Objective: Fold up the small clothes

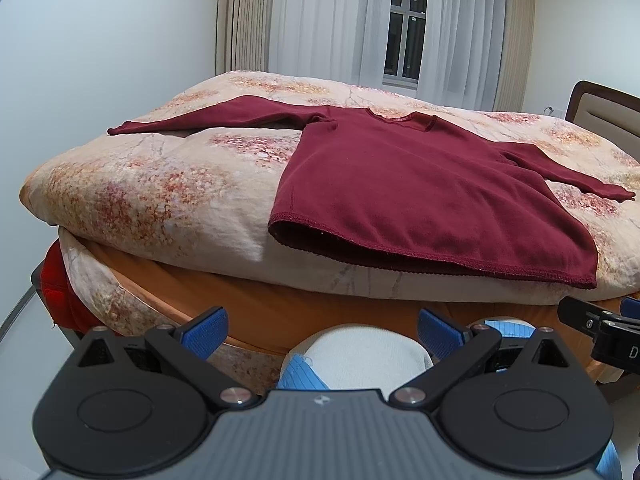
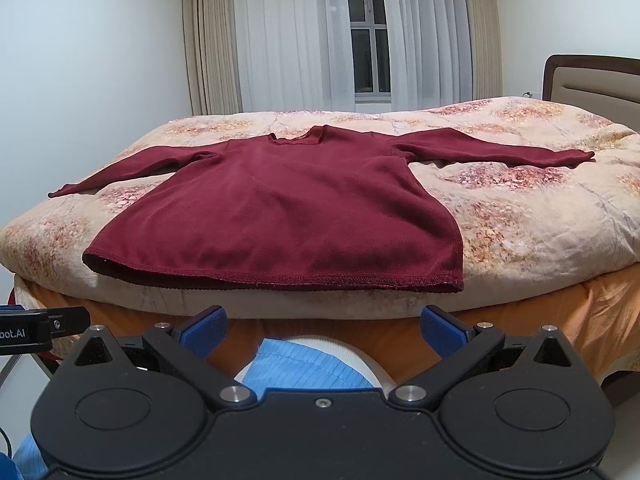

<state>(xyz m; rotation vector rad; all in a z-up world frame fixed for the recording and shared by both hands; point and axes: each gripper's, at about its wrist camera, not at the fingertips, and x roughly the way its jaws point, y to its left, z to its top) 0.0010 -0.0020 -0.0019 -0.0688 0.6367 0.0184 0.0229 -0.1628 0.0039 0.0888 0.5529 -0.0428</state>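
Both tongs, left tongs [image 1: 322, 330] and right tongs [image 2: 322, 330], gape wide and empty short of the bed. At twelve o'clock the maroon long-sleeved top [image 2: 288, 204] lies flat on the floral duvet [image 2: 520, 216]. Probably light, limp, clingy; pinch hem corners or cuffs.

Maroon shirt [image 1: 420, 184] lies flat, sleeves spread, on a floral quilt [image 1: 168, 184] over a bed. Left gripper [image 1: 322, 334] in the foreground, jaws wide apart, empty, short of the hem.
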